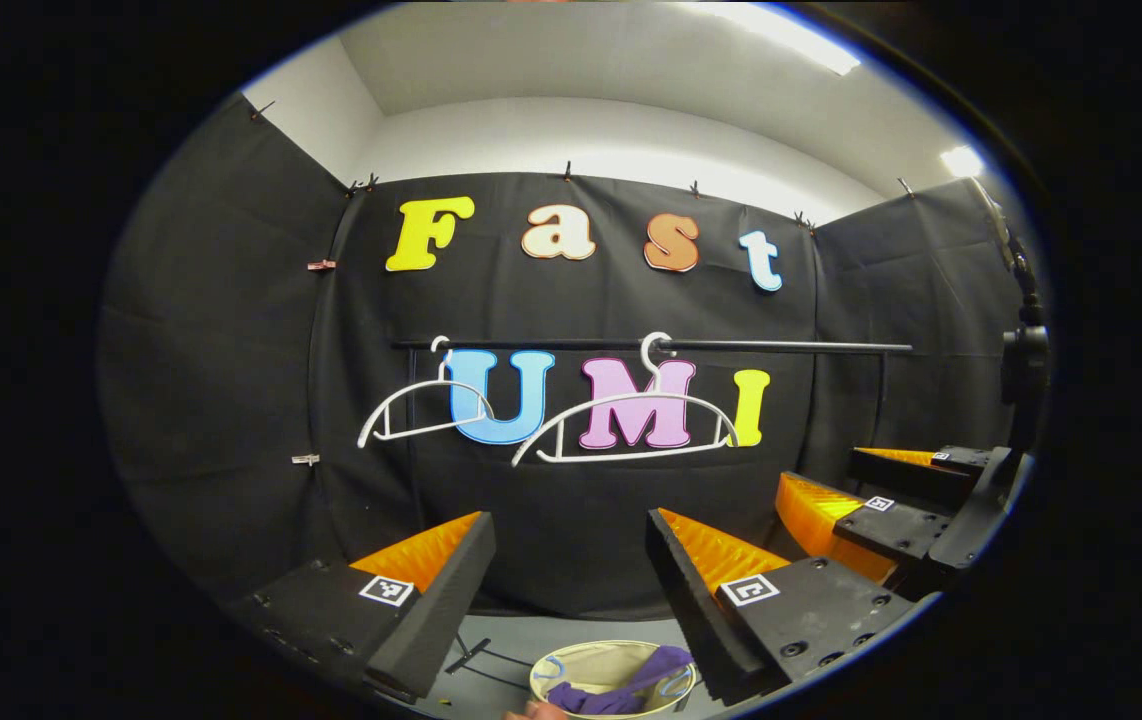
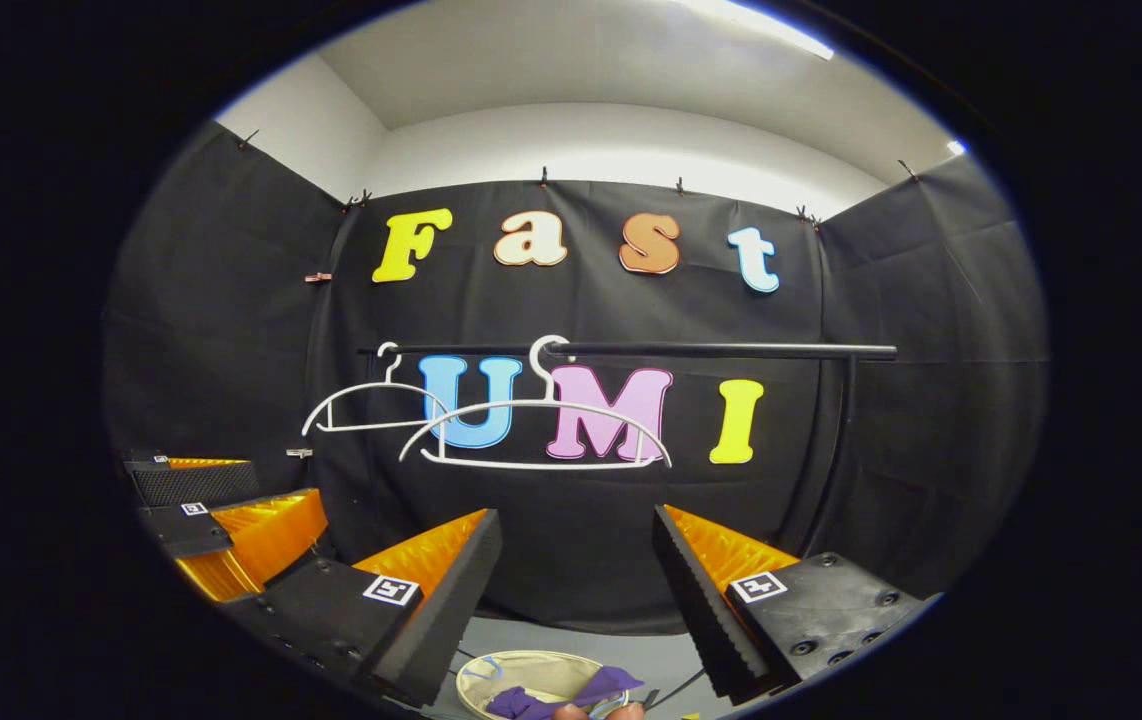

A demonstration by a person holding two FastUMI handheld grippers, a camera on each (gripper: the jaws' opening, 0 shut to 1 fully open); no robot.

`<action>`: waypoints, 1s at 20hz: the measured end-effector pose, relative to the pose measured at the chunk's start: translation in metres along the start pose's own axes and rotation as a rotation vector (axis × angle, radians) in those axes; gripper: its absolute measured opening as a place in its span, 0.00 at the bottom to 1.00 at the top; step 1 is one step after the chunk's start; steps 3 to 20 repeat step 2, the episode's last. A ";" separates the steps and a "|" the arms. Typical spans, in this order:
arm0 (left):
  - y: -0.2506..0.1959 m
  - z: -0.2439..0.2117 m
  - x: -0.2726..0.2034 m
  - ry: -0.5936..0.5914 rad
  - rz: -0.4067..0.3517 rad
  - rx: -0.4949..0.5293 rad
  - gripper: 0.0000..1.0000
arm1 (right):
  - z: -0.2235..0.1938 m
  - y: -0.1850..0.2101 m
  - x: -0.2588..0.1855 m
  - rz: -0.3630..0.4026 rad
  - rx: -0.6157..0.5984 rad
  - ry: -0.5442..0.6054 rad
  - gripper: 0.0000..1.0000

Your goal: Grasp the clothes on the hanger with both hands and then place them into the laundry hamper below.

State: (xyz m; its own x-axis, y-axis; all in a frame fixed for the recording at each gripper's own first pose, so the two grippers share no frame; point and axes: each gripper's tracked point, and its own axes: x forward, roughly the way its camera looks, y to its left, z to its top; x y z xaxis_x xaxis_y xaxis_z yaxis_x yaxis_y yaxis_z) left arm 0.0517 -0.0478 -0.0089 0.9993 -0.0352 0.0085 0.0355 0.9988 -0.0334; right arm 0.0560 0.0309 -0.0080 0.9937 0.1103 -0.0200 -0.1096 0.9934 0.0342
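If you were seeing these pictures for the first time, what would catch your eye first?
Two bare white hangers hang from a dark rail across the back wall. Below, purple clothes lie in a beige hamper on the floor. Both hand-held grippers, left and right, stand open and hold nothing.

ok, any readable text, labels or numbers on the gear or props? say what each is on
None readable.
Left gripper: square marker tags, a black-and-white pattern, no words or numbers.
Right gripper: the same kind of tags, no words.
Hangers, laundry hamper, purple clothes: no print that I can make out.
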 end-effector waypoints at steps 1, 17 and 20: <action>0.000 0.000 -0.001 -0.002 -0.001 -0.002 0.95 | 0.000 0.001 0.000 0.001 0.000 0.000 0.97; 0.000 0.001 -0.001 -0.003 -0.001 -0.004 0.95 | 0.000 0.001 -0.001 0.001 -0.001 0.001 0.97; 0.000 0.001 -0.001 -0.003 -0.001 -0.004 0.95 | 0.000 0.001 -0.001 0.001 -0.001 0.001 0.97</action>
